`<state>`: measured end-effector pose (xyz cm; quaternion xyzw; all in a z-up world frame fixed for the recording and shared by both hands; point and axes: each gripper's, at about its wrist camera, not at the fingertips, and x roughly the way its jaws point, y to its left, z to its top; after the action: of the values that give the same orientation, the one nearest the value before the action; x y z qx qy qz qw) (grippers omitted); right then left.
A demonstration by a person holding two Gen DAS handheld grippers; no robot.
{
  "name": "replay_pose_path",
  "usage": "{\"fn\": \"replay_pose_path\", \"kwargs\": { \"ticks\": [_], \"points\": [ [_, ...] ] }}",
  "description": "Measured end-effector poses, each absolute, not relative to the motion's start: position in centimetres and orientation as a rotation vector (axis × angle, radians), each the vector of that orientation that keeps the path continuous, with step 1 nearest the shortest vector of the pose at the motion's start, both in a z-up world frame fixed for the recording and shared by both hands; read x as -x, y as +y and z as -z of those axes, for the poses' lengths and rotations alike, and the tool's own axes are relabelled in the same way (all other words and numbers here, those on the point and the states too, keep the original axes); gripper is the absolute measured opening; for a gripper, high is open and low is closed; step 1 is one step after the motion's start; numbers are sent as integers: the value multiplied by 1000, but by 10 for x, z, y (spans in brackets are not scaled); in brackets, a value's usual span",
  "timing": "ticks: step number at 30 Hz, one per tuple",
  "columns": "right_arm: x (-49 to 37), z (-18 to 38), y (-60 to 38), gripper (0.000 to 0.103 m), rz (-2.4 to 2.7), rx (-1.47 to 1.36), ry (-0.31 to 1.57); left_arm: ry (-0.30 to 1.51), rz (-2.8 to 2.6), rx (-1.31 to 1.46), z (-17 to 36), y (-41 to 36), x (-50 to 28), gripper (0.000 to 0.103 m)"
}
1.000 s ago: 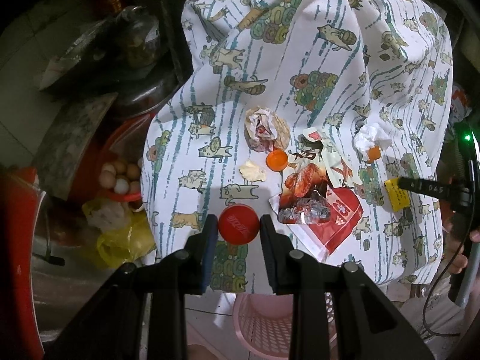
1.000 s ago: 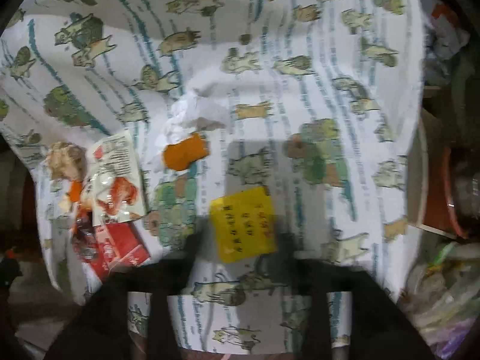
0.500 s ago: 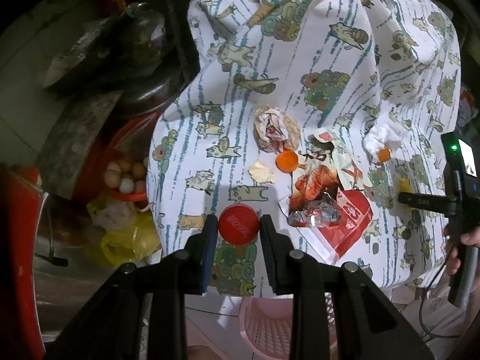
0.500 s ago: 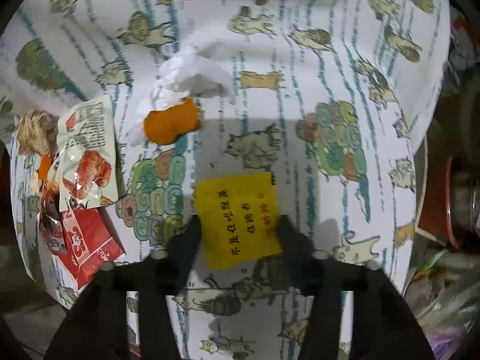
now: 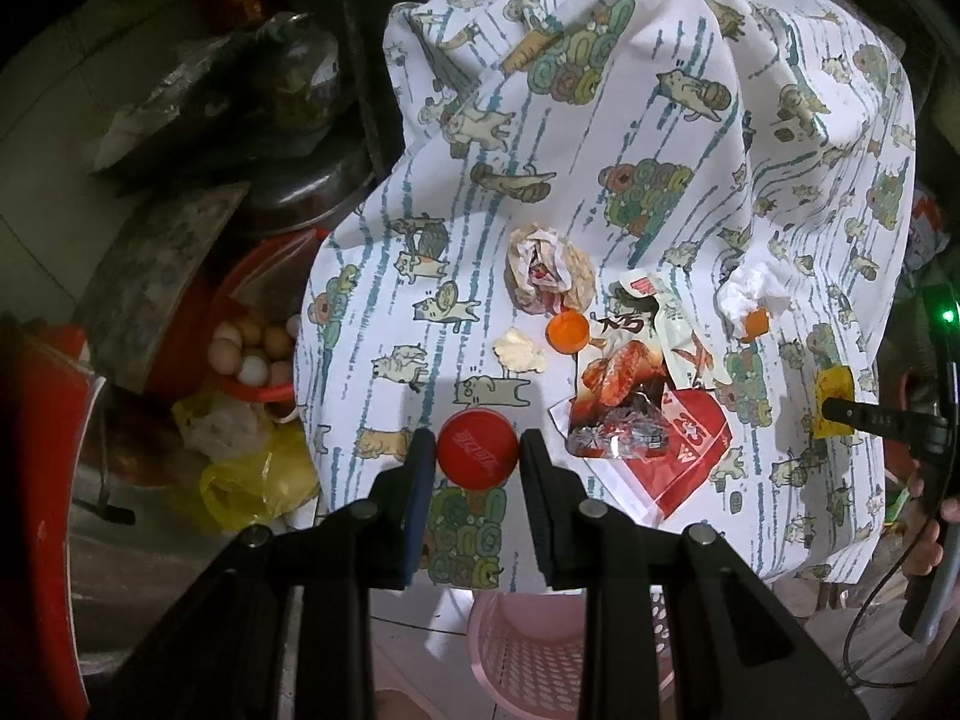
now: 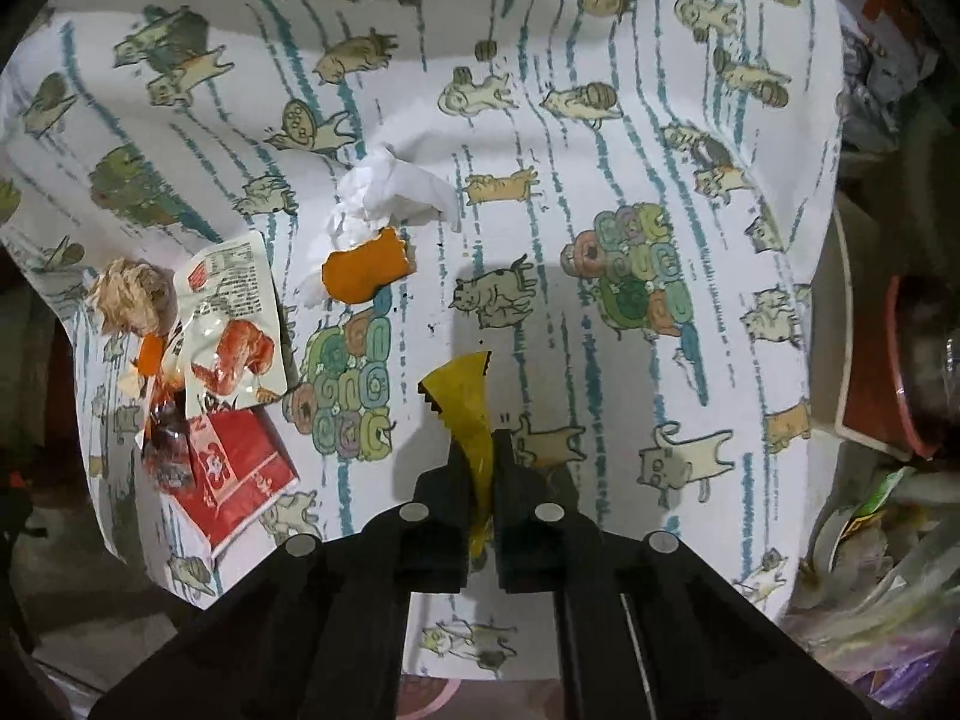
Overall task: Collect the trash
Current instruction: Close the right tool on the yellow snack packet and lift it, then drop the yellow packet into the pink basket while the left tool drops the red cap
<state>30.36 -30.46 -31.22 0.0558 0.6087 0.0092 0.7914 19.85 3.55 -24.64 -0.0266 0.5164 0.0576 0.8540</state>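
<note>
Trash on the cat-print cloth [image 5: 660, 120]: two items in your grippers.

Your left gripper [image 5: 477, 456] pinches the red bottle cap [image 5: 477, 457] at the cloth's 6 o'clock edge, fingers narrowly apart around it. Your right gripper [image 6: 480, 468] is nearly closed, clamping the yellow paper [image 6: 465, 405], which stands folded upward. At 10 o'clock from it lies the orange peel [image 6: 366, 270] touching a white tissue [image 6: 396, 189].
</note>
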Motion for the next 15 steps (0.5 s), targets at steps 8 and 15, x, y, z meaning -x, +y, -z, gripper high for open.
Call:
{"fn": "replay_pose_path", "kwargs": {
  "ticks": [8,15],
  "points": [
    [-259,257,-286,7,-98,-166,1190,1031,-79,39,223,33,-176,27],
    [-214,204,-231,7,-248,-167,1077,1001,-1,78,185,20,-144,27]
  ]
}}
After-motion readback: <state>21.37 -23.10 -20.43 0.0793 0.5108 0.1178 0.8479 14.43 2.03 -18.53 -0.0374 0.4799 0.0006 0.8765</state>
